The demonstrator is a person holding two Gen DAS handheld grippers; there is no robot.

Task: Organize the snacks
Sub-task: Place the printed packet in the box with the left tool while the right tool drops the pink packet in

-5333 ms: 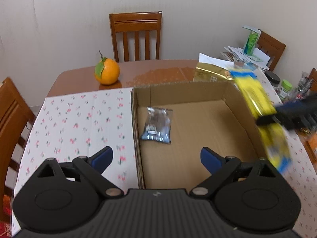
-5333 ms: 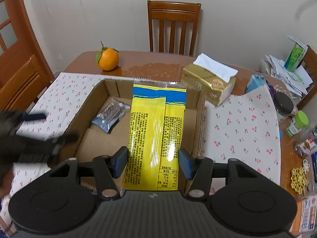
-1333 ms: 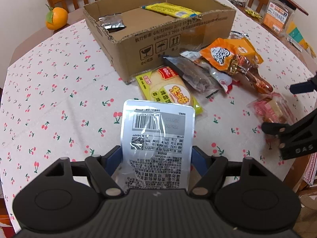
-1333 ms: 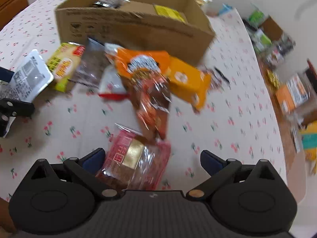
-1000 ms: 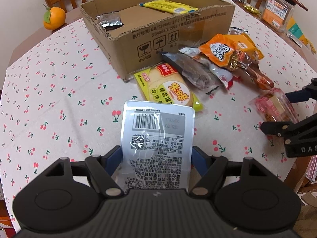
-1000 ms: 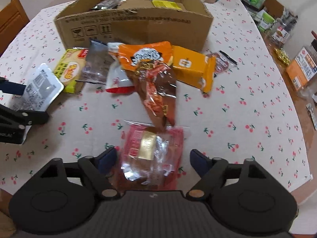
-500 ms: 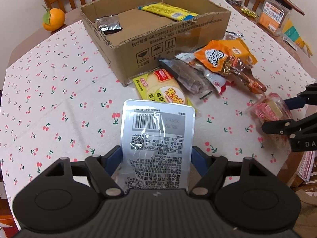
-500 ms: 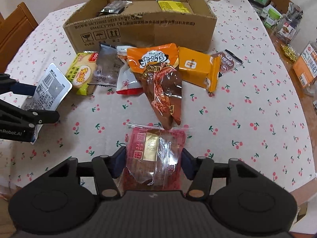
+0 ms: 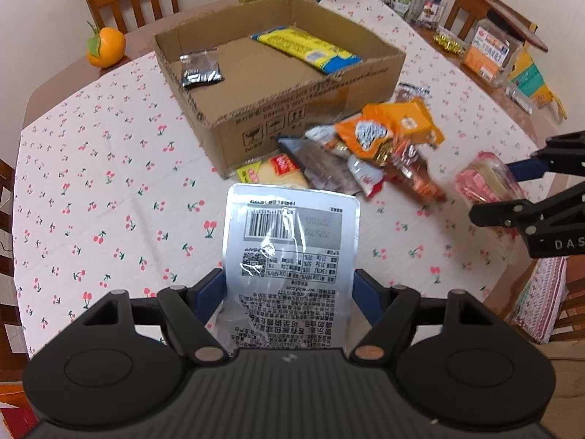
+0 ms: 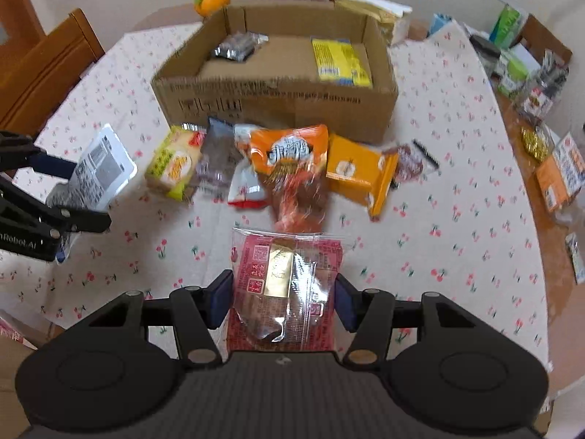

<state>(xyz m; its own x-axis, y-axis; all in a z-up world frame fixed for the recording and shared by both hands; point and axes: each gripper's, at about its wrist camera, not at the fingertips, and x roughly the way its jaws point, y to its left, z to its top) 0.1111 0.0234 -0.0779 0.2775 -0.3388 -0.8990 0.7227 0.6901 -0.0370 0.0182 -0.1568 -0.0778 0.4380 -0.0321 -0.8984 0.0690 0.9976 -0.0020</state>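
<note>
The tablecloth (image 9: 109,183) is white with little red cherries. The box (image 9: 299,117) is brown. One pack (image 9: 290,256) is silver (with a black barcode), another pack (image 10: 289,285) is red and gold, and the fruit (image 9: 106,47) is orange.

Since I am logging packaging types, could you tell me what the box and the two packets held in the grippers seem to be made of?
Cardboard box: brown corrugated board, matte; the cut rim looks fluted.
White packet in the left gripper: probably glossy plastic film, given the glare and wrinkles over its print.
Red packet in the right gripper: clear, shiny plastic wrap, seemingly, with a gold label showing through.
</note>
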